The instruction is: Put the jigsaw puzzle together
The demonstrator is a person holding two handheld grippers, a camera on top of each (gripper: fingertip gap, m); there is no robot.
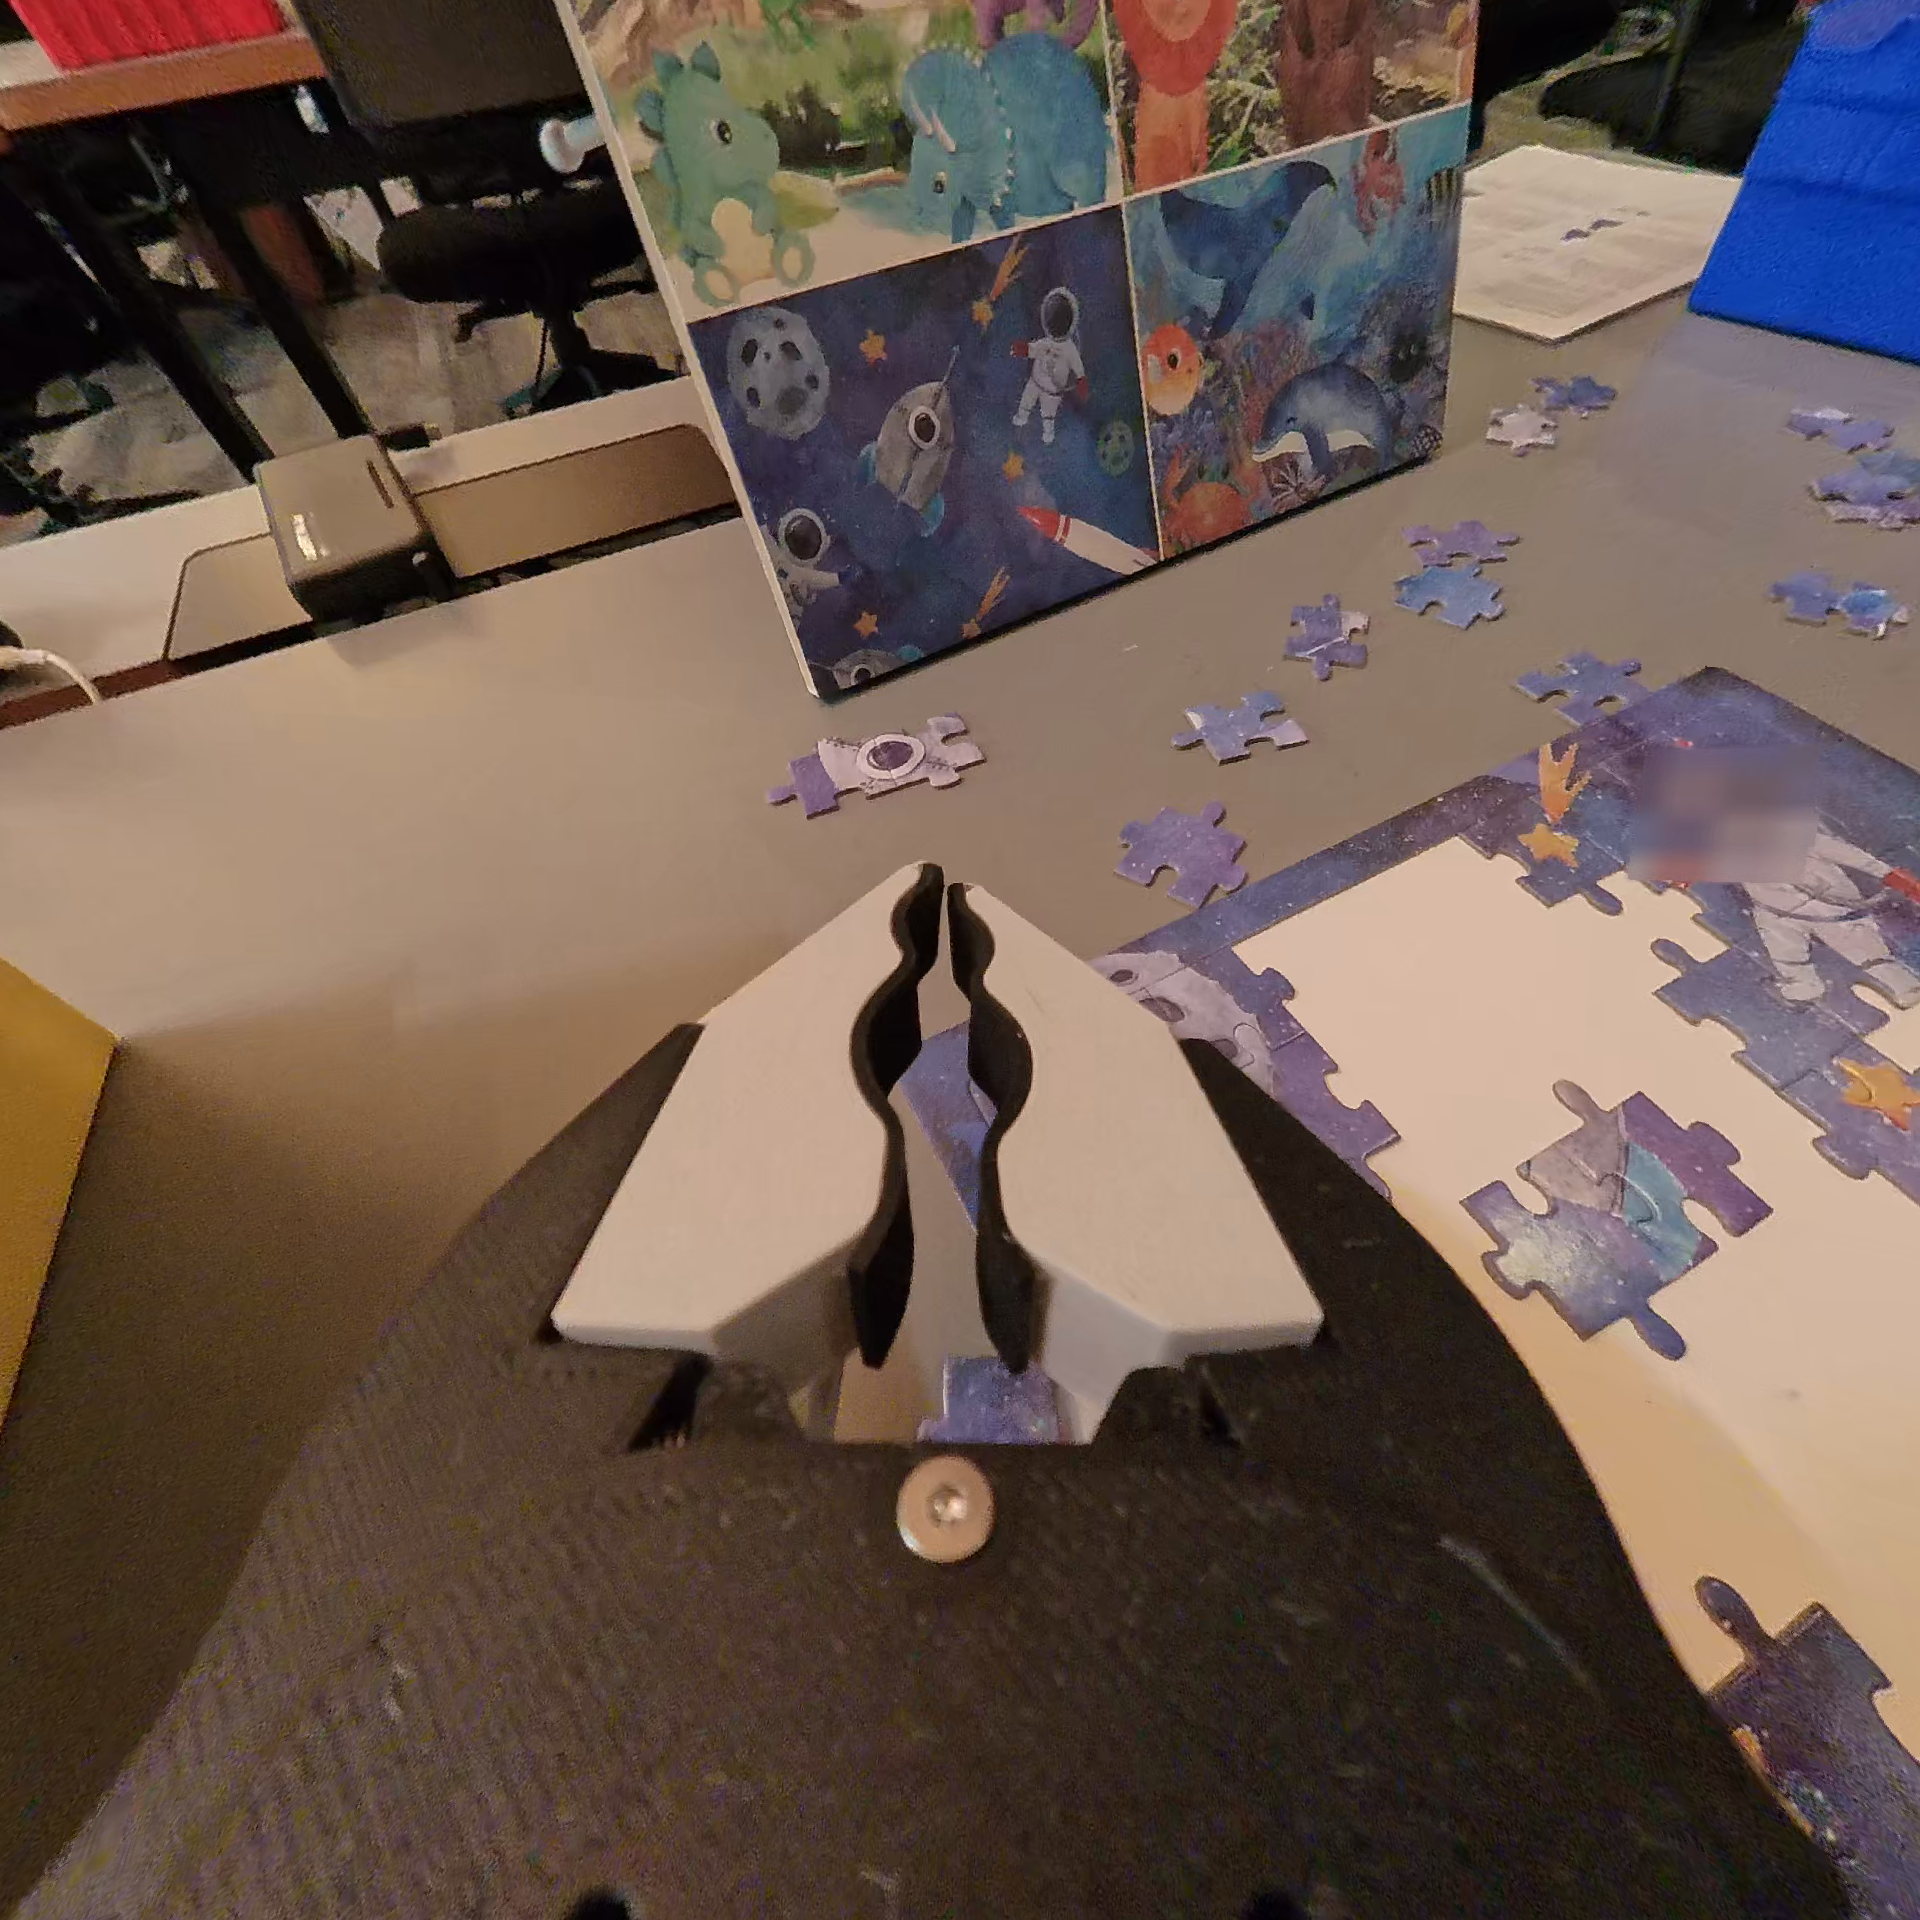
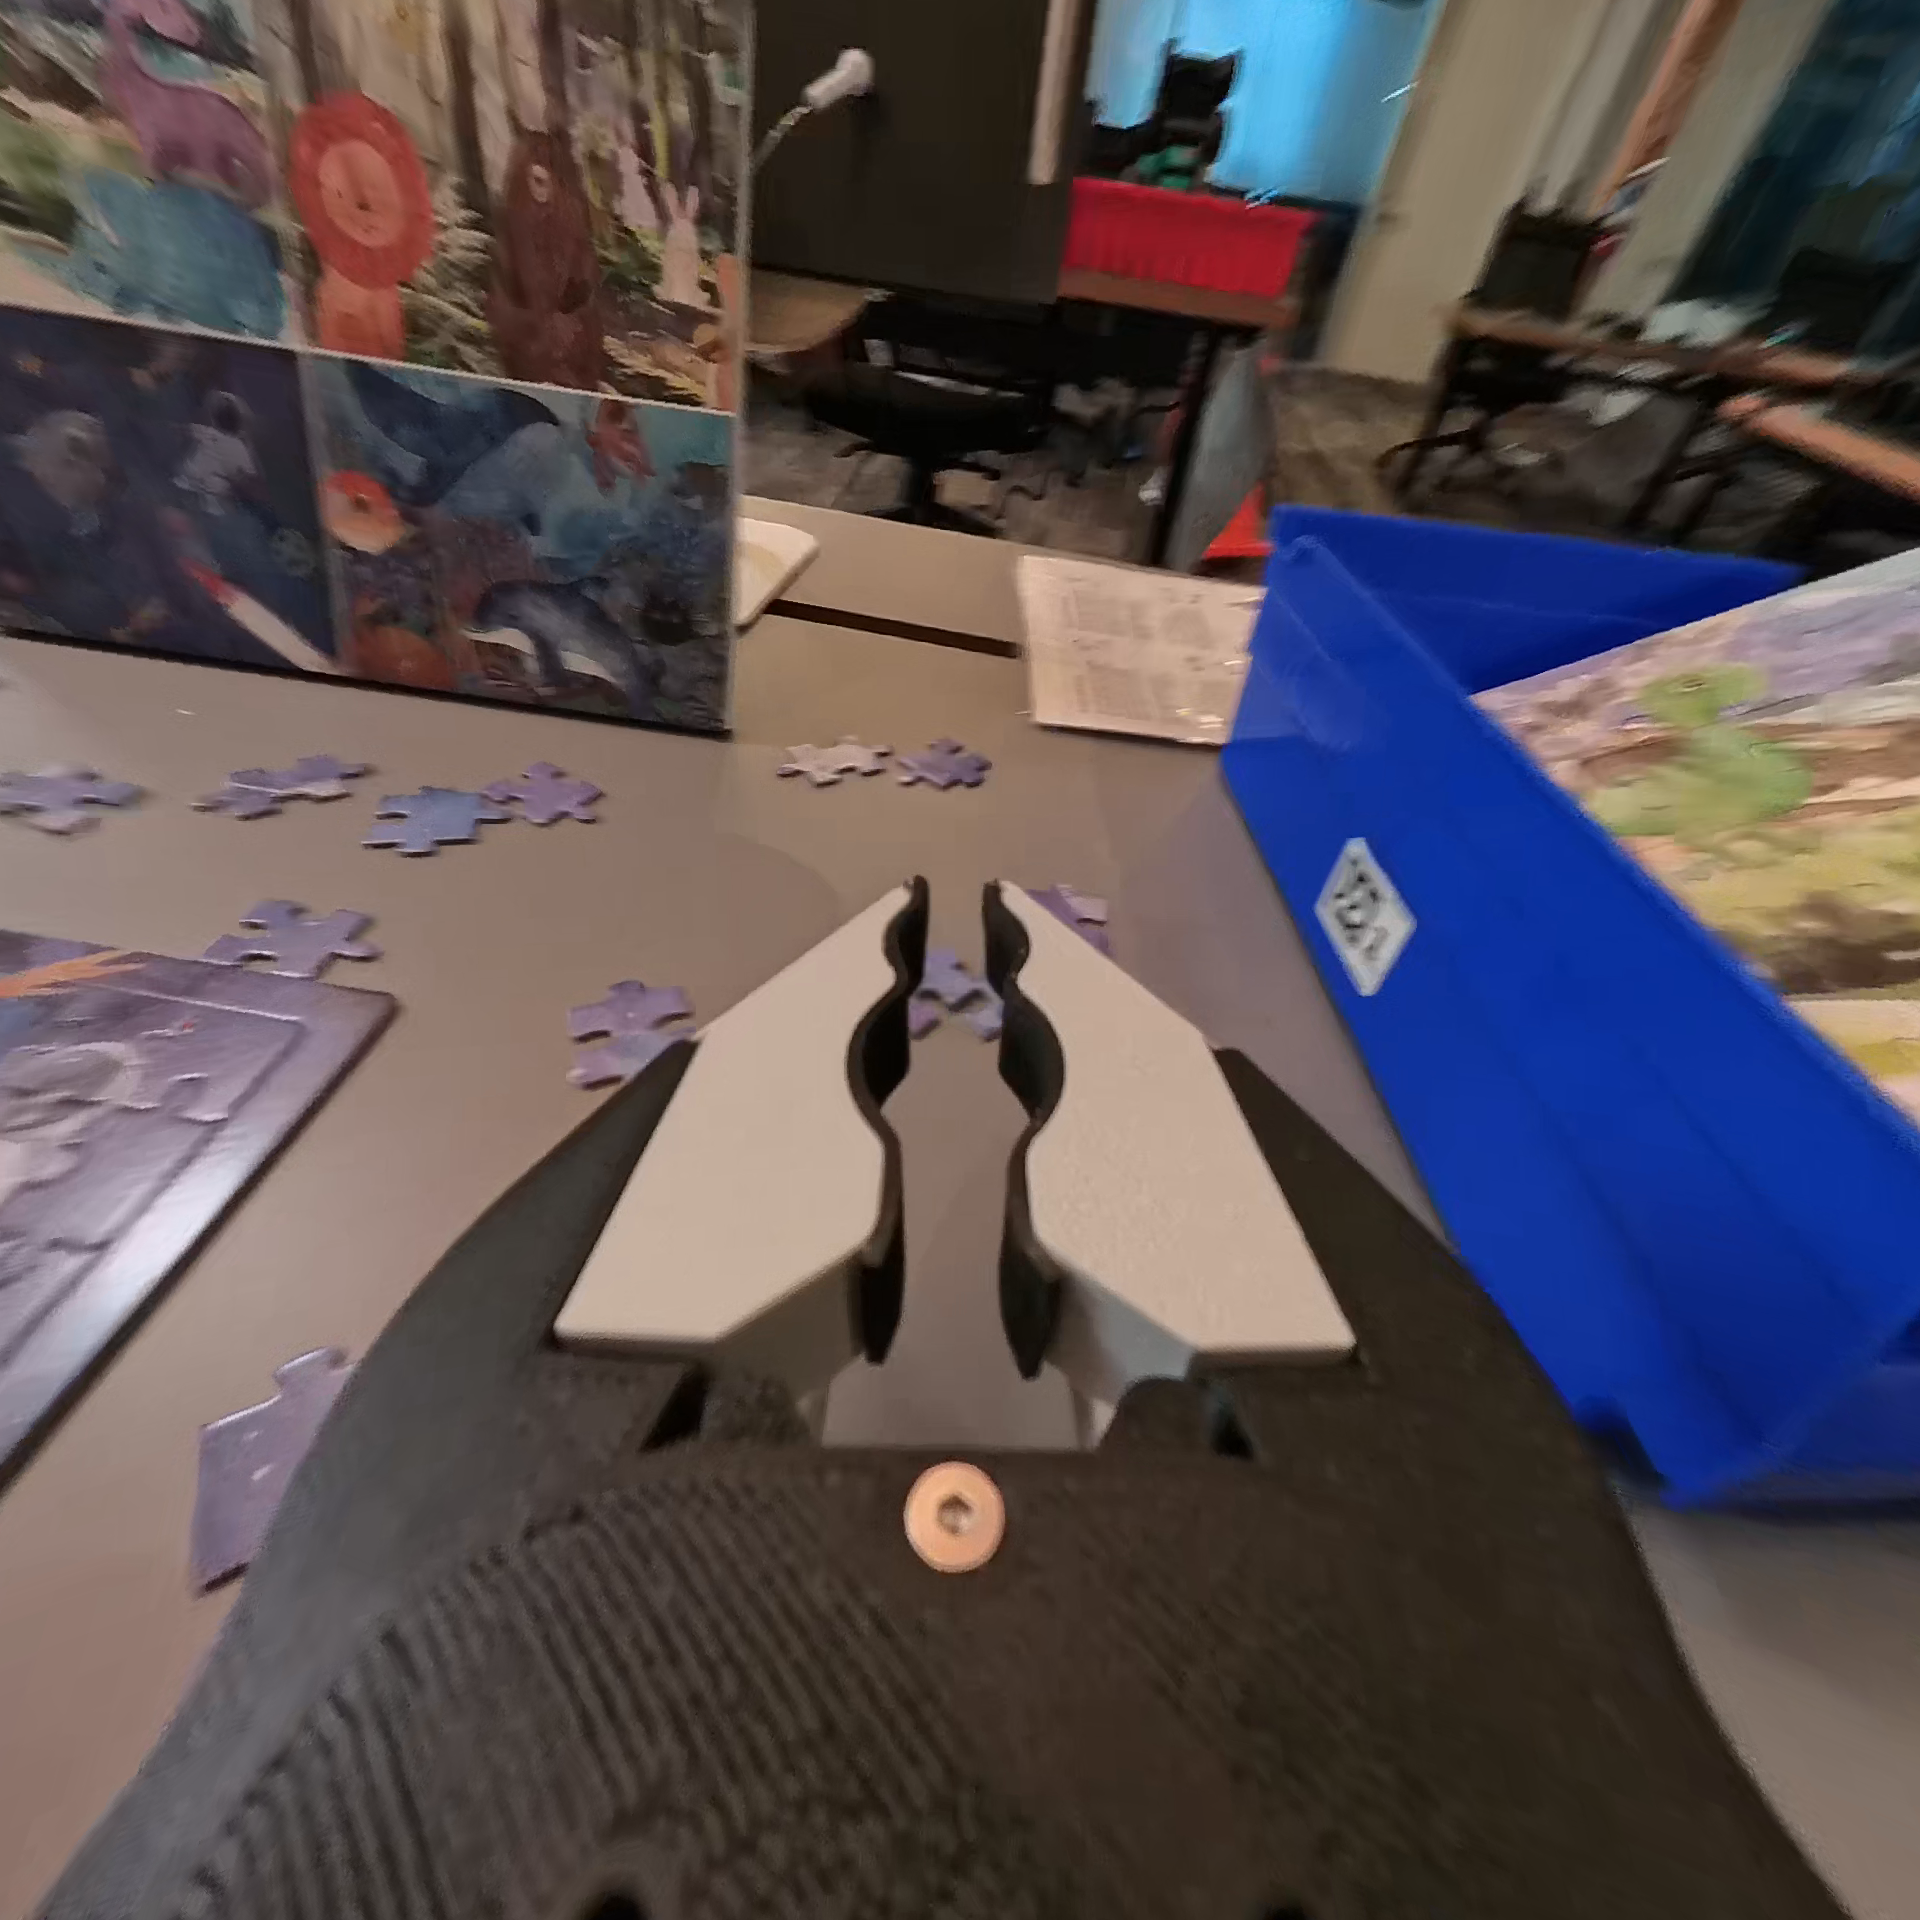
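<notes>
On the grey counter [image 1: 416, 883], the left wrist view shows the left gripper [image 1: 943, 891] with its grey fingers and black wavy pads pressed together at the tips, nothing between them. It hangs over the near-left corner of the partly assembled space-themed jigsaw on its white board [image 1: 1455, 997], whose purple border pieces show through the hollow between the pads. Nearest ahead lies a joined pair of loose pieces bearing a white porthole ring [image 1: 881, 761]; a single purple loose piece [image 1: 1184, 854] lies just beside the board's edge, and further purple pieces are scattered beyond. An upright puzzle box printed with dinosaur, space and sea pictures [image 1: 1039, 364] stands behind them, a printed white paper sheet [image 1: 1590, 239] lies to its right, and a yellow object [image 1: 42, 1143] is cut off at the left edge. From the right wrist view, somewhat blurred, the right gripper [image 2: 954, 896] has its tips slightly spread and holds nothing; a small purple jigsaw piece [image 2: 948, 987] lies on the counter below the gap, not touched by the pads. A blue plastic bin with a white sticker [image 2: 1558, 1039] stands close on the right, holding a picture board with a green dinosaur [image 2: 1714, 790]. The assembled jigsaw's corner lies to the left.
</notes>
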